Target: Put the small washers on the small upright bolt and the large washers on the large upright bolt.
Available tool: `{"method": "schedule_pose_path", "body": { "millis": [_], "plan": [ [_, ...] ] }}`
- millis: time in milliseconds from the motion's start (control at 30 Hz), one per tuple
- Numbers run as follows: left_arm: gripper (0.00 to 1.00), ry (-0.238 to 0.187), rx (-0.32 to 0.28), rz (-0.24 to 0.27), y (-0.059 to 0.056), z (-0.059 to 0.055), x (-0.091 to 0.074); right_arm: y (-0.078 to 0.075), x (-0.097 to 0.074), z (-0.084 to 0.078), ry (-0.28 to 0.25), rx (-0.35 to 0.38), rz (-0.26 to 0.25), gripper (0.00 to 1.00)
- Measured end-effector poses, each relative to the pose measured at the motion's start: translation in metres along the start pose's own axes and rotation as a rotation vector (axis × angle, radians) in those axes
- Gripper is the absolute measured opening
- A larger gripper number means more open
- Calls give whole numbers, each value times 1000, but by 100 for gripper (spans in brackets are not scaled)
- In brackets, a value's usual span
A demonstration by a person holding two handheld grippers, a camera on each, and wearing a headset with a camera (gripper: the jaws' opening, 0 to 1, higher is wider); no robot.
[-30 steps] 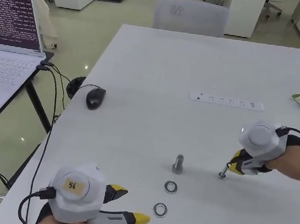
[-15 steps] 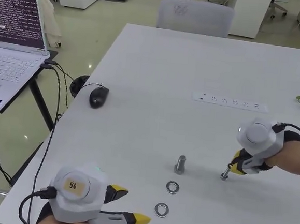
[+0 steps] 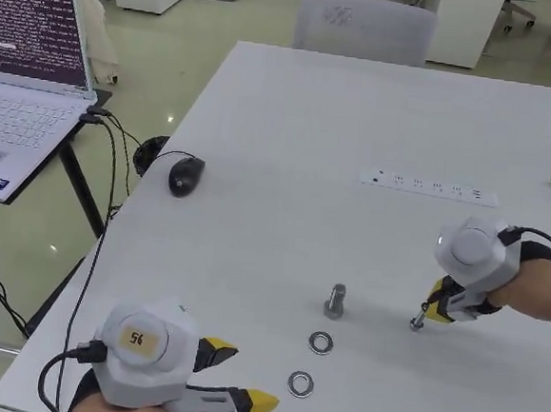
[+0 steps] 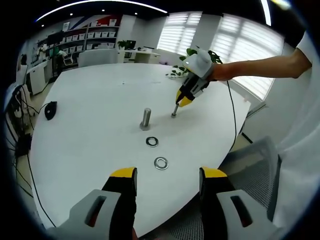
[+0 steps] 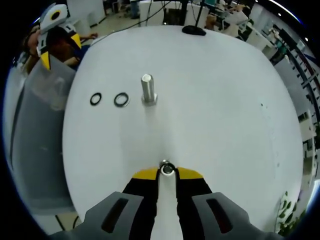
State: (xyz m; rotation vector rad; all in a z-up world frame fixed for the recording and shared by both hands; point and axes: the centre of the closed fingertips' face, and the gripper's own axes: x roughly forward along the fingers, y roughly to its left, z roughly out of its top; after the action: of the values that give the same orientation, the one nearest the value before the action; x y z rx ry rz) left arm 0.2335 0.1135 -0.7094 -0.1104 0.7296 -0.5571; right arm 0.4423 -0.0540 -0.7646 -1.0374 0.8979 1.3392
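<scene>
right gripper is pinched on a small ring atop the small bolt; it is to be kept level, centred, then released. left gripper is held spread.

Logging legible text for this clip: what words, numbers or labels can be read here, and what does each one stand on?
"56", the second digit uncertain: round sticker on the back of the left hand-held gripper.
Laptop screen: many lines of light text, too small to read.
Chair back: a faint mark, too blurred to read.
Power strip: no marking that can be read.
</scene>
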Motion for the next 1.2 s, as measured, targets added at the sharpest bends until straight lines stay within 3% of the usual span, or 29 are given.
{"method": "schedule_pose_path", "body": {
  "millis": [733,1000,1200],
  "plan": [
    [49,14,-13,19,5,-4,-3,1,34,-14,27,33,28,14],
    [49,18,-14,21,6,-4,-3,4,35,-17,16,68,27,14],
    [49,17,-11,17,5,-2,-2,7,27,-21,21,57,20,18]
  ]
}}
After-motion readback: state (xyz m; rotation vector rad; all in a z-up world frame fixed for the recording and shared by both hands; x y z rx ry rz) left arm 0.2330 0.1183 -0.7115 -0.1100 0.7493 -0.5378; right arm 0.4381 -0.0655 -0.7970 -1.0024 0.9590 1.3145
